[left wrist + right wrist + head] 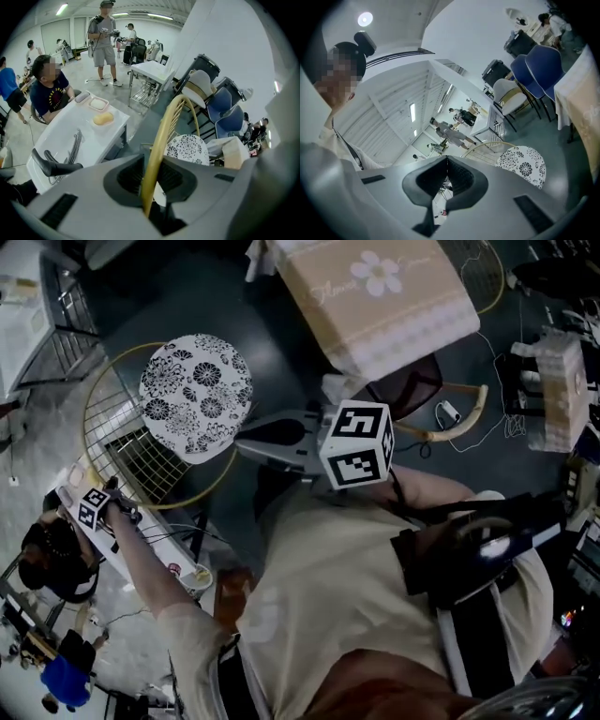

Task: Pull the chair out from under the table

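The chair has a gold wire backrest hoop (94,399) and a round black-and-white flowered seat (195,395). It stands left of the table, which is covered by a beige cloth with a flower print (375,296). My left gripper (111,491) is at the hoop's lower left. In the left gripper view the gold rim (161,136) runs up from between the left gripper's (151,176) pads, which press on it, with the seat (187,147) beyond. My right gripper (246,439) hovers over the floor beside the seat. In its own view the right gripper (446,173) is shut and empty.
A white side table (56,140) with a tray, bread and cables stands behind the chair, and a person sits at it. Other people stand farther off. A wicker chair (450,418) sits by the cloth-covered table. Blue chairs (539,70) are stacked near the wall.
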Demonstrator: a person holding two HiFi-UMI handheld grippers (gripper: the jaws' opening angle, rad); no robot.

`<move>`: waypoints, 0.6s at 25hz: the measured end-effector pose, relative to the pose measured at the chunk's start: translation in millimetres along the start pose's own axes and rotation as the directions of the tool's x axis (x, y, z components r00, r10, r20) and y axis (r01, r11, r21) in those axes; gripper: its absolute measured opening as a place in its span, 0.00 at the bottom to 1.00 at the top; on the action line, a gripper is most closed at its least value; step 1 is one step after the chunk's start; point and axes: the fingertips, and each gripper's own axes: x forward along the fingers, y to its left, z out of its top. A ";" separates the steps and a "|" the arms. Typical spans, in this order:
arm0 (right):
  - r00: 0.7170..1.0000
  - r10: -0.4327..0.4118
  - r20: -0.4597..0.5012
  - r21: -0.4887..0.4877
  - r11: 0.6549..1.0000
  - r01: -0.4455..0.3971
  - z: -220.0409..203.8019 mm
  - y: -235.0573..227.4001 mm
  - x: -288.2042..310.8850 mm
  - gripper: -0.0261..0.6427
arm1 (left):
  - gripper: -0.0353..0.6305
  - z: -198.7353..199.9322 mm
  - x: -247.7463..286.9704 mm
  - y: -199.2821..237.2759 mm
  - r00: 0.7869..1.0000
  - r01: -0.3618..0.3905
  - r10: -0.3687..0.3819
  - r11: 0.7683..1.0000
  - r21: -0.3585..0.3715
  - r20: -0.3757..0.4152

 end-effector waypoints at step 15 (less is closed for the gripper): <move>0.999 -0.011 -0.035 0.033 0.999 0.013 -20.4 -42.8 14.0 0.05 | 0.14 -10.5 31.3 -5.5 0.999 -0.036 0.037 0.999 0.027 -0.029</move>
